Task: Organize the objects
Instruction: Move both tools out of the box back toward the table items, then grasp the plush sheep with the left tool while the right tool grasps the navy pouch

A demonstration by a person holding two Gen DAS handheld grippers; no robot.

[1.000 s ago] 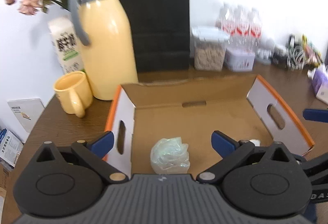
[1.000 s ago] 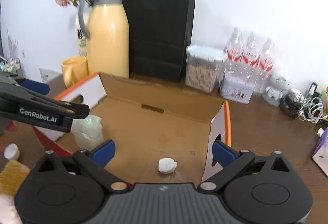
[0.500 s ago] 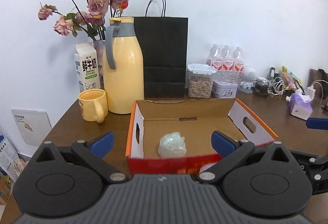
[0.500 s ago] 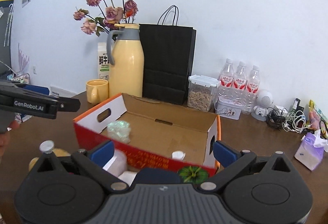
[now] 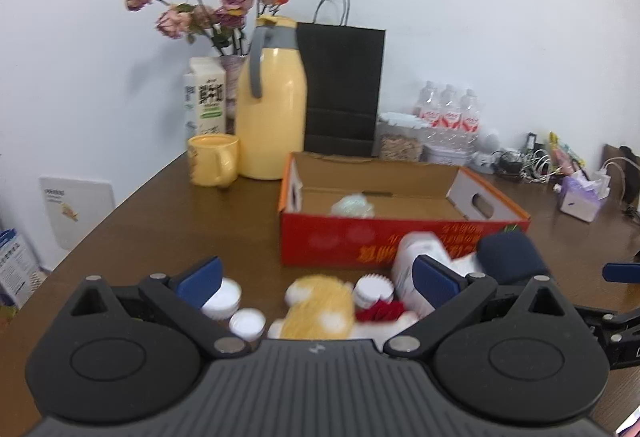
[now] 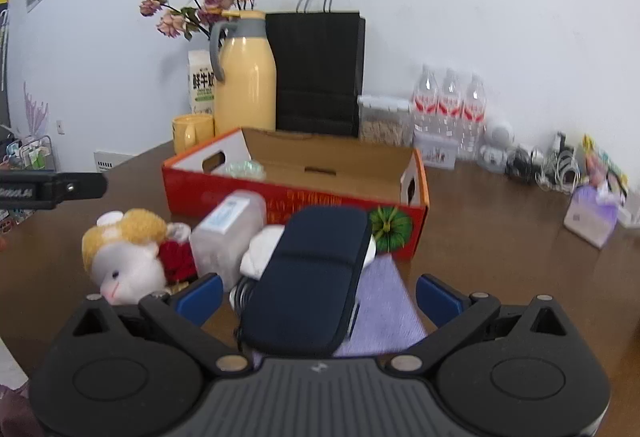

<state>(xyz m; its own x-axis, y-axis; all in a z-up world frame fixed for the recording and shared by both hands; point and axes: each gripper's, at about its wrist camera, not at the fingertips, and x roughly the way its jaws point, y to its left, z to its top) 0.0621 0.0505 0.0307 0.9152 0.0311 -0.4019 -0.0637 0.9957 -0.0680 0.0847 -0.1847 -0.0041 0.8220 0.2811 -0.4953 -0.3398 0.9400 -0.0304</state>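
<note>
Pouch (image 6: 316, 277), navy, lies on the table dead ahead of right gripper (image 6: 318, 295), long axis along its fingers; both grippers empty, spread wide. Left gripper (image 5: 316, 285) faces plush toy (image 5: 320, 307). Box (image 6: 296, 203) just beyond.

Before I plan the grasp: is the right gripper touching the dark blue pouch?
Apart. In the right wrist view, the open right gripper has brown table visible between each blue finger and the dark blue pouch.

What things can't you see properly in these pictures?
- Plush toy: blurred in the left wrist view, its lower part hidden by the left gripper.
- Red box: its floor is hidden by its front wall in the right wrist view.
- White item: mostly covered by the dark blue case.
- Cables: too small to sort out.
</note>
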